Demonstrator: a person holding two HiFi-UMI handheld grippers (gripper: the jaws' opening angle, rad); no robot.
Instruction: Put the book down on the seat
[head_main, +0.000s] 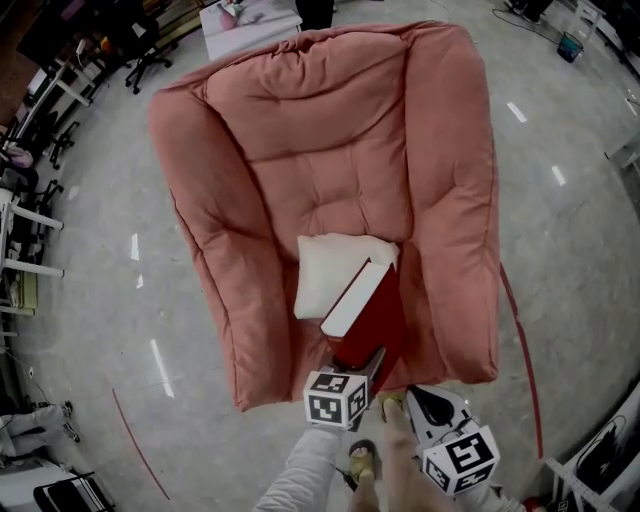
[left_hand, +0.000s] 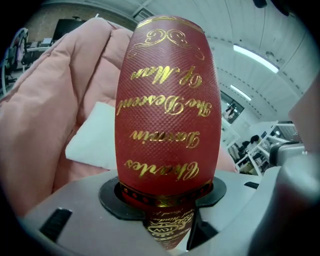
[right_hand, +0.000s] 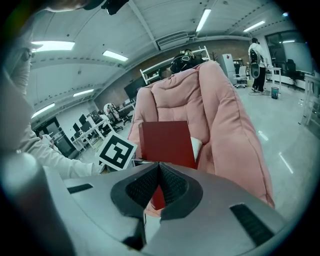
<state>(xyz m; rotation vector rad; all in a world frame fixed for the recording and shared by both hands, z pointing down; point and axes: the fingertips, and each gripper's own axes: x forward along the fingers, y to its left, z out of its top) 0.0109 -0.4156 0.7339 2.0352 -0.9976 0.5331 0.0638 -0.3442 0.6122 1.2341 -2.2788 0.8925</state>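
Note:
The red book (head_main: 370, 310) with gold lettering on its spine (left_hand: 167, 110) hangs tilted over the front of the pink armchair's seat (head_main: 370, 200). My left gripper (head_main: 362, 362) is shut on the book's lower end, pads pressed on both covers (left_hand: 167, 200). The book's far end reaches over a white cushion (head_main: 325, 270) that lies on the seat. My right gripper (head_main: 425, 405) waits just right of the left one, in front of the chair, jaws shut on nothing (right_hand: 159, 177). Through it I see the book's red cover (right_hand: 167, 142) and the left gripper's marker cube (right_hand: 116, 151).
The armchair (head_main: 350, 120) has thick padded arms and a high back. Around it is grey floor with a red line (head_main: 525, 340). Desks and office chairs (head_main: 40, 130) stand at the left, a white table (head_main: 245, 25) behind. A person (right_hand: 257, 57) stands far off.

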